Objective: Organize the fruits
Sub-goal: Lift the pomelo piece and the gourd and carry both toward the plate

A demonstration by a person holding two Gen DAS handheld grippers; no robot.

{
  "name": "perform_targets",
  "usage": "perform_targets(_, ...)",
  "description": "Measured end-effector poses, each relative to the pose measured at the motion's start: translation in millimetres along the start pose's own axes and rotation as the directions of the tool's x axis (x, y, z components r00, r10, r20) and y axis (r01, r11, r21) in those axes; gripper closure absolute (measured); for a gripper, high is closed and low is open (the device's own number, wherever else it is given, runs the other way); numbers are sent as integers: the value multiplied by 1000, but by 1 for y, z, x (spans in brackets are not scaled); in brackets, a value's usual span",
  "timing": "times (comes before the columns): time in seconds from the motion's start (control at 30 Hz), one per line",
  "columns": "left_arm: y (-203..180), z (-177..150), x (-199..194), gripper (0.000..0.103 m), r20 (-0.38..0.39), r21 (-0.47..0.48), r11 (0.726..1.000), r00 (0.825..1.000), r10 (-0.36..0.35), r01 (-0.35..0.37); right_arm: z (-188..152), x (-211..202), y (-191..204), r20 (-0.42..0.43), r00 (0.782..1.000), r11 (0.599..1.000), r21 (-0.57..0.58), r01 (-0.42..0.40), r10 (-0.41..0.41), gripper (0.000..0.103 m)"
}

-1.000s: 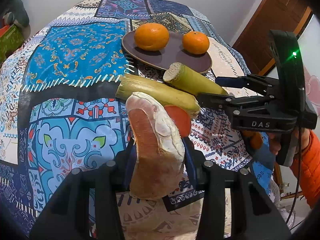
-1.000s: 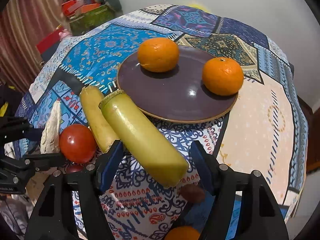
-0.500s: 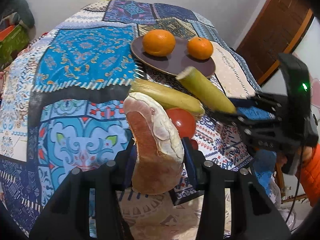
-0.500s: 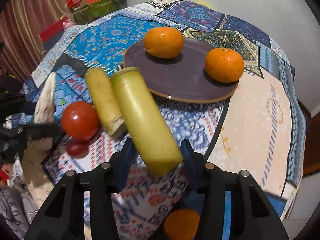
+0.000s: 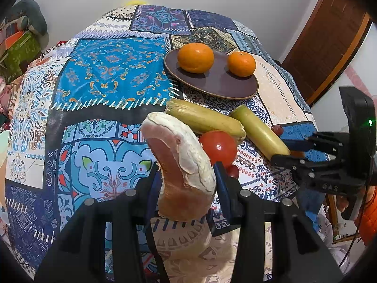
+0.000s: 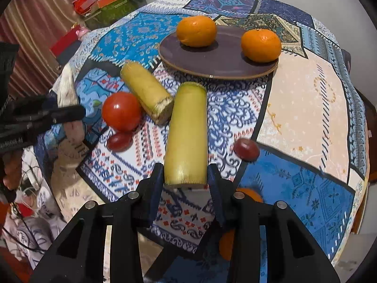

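Two hand-held grippers each carry one piece of fruit. The left hand-held gripper point(image 5: 186, 176) is clamped on a pale pomelo wedge with pink flesh point(image 5: 181, 165), held upright above the near edge of the counter point(image 6: 306, 108). The right hand-held gripper point(image 6: 185, 176) is closing its jaws on the near end of a yellow-green sugarcane stick point(image 6: 187, 134), which points toward the brown round plate point(image 6: 219, 56).

A second yellow sugarcane stick point(image 6: 147, 92) lies just beside it, its cut end almost touching. A red tomato point(image 6: 121, 111) sits against that stick, with a dark red grape point(image 6: 119, 141) just in front. Another dark red grape point(image 6: 246, 149) lies apart on the right. Two oranges, one at the plate's left rim point(image 6: 196, 31) and one at its right point(image 6: 261, 45), leave the plate's middle bare. The patterned patchwork cloth point(image 6: 304, 89) is open toward the right edge.
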State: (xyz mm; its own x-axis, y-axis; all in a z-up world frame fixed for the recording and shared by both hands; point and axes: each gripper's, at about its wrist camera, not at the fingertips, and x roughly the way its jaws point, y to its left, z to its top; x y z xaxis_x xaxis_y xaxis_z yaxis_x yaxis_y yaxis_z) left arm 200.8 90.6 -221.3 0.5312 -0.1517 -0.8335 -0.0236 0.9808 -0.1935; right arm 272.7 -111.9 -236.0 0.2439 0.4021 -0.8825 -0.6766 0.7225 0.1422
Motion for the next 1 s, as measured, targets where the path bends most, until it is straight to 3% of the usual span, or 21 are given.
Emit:
perform_targets(0.43,2,4,3,59,8,4,1000,1000,-6,6,31,25,-1,-21,1000,1000,4,-13,13,62)
perform_targets(0.57,-1,5,5,59,8,22,1000,1000,-5,5,33,33,-6,15,1000,998,62,-16,15,68)
perform_targets(0.87,-10,23,-5,67,66,50,998,997,-26,23,25,13,-11,84,996,994,98,-38,30,69)
perform_targets(1.0,-14,25,3,67,38,68,998,999,3,-5,26,-2,-15,125,992,994,106,-38,25,69)
